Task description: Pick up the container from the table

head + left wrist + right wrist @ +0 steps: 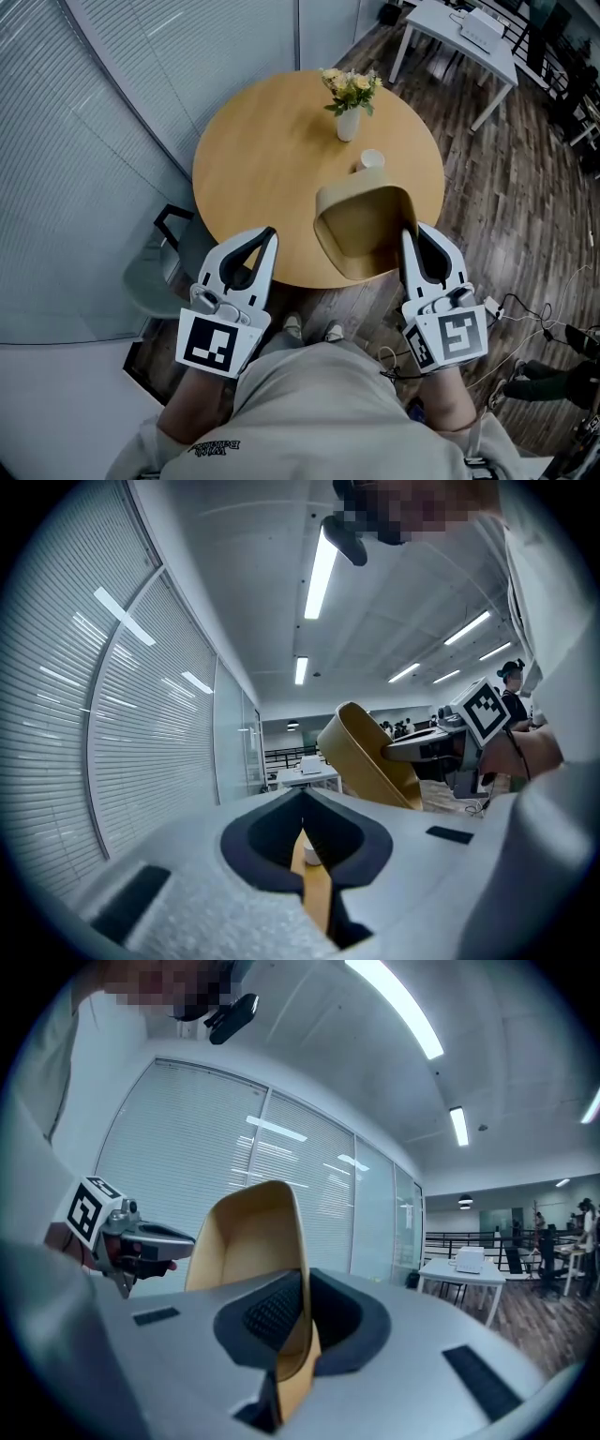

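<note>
- Left gripper (268, 234), nearest on the left: jaws closed to a thin slit with nothing between them, held just off the near edge of the counter (262, 141).
- Right gripper (410, 234), level with it on the right: jaws clamped on the right side wall of the container (361, 225), the wall pinched between them.
- One tan container: tilted, mouth turned up toward the person, bare and empty inside, held up over the counter's near edge.
- One white cup (371, 160): on the round wooden counter, just beyond the container; contents not discernible.
- One white vase (348, 123): upright, farther back, holding a bunch of yellow and white flowers (352, 88).
- One white table (464, 37): well beyond, on the wooden floor.
</note>
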Demonstrator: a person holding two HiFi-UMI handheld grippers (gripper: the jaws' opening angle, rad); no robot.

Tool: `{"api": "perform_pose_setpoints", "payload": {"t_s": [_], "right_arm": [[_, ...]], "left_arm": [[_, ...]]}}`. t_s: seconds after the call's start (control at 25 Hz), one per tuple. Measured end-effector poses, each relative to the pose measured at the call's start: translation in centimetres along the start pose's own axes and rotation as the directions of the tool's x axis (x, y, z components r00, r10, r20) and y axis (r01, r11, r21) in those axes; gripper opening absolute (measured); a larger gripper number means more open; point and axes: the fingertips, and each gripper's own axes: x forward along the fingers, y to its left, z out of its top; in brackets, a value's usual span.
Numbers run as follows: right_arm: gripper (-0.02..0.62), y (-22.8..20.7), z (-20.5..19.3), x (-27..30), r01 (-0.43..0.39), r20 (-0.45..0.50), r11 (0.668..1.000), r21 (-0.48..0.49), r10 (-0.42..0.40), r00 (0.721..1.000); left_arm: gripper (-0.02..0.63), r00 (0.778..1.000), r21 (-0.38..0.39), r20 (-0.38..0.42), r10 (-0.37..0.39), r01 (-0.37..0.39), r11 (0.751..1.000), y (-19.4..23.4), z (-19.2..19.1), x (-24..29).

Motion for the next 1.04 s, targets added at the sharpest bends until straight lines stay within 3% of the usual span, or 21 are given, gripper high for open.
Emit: {"api": "perform_pose_setpoints", "payload": {"t_s": [1.04], "right_arm": [[0.035,0.7,-0.7,1.1,-0.031,-0.004,0.999,0.01,0.031,1.0]], "left_arm": [[0.02,1.0,0.012,-0.025,-0.004,0.005,1.0,-0.5,-0.8,-0.1]]}}
